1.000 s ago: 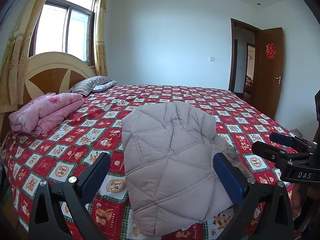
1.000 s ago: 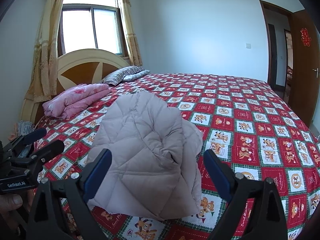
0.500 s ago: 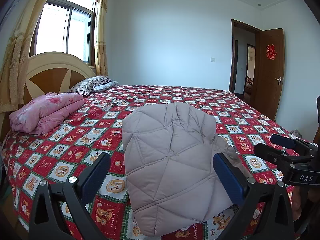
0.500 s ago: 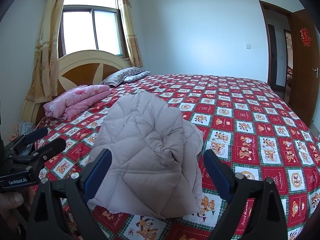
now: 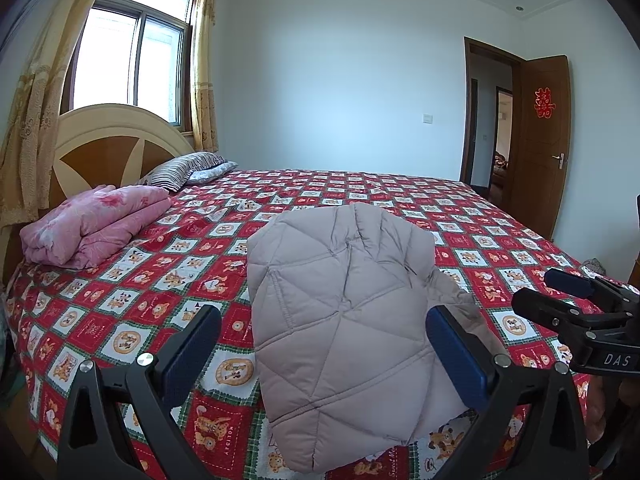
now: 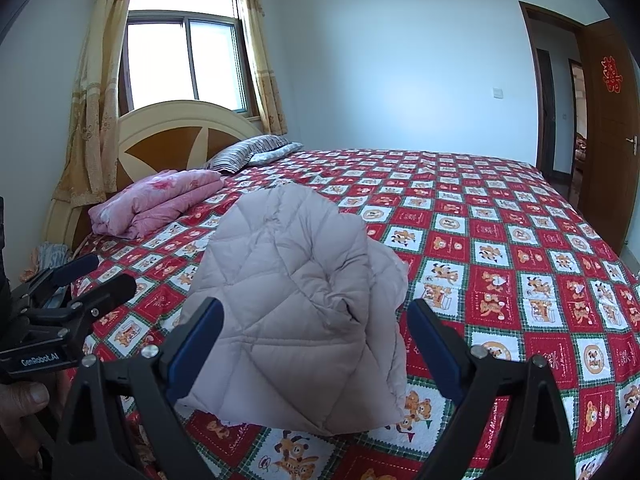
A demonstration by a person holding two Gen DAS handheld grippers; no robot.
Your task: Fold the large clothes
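A beige quilted puffer jacket (image 5: 344,320) lies folded into a compact bundle near the front edge of the bed, also in the right wrist view as the jacket (image 6: 296,300). My left gripper (image 5: 324,344) hovers just short of it, open, blue pads spread wide with nothing between them. My right gripper (image 6: 316,336) is likewise open and empty, held back from the jacket's near edge. Each gripper shows in the other's view: the right gripper (image 5: 560,294) at the right edge, the left gripper (image 6: 96,276) at the left edge.
The bed (image 5: 460,216) carries a red patchwork cartoon spread. A folded pink quilt (image 5: 92,224) and striped pillows (image 5: 176,172) lie by the wooden headboard (image 5: 112,140). An open brown door (image 5: 540,140) stands at the far right. A hand (image 6: 20,404) holds the left gripper.
Both grippers have drawn back slightly from the jacket and stayed open. The jacket has not moved.
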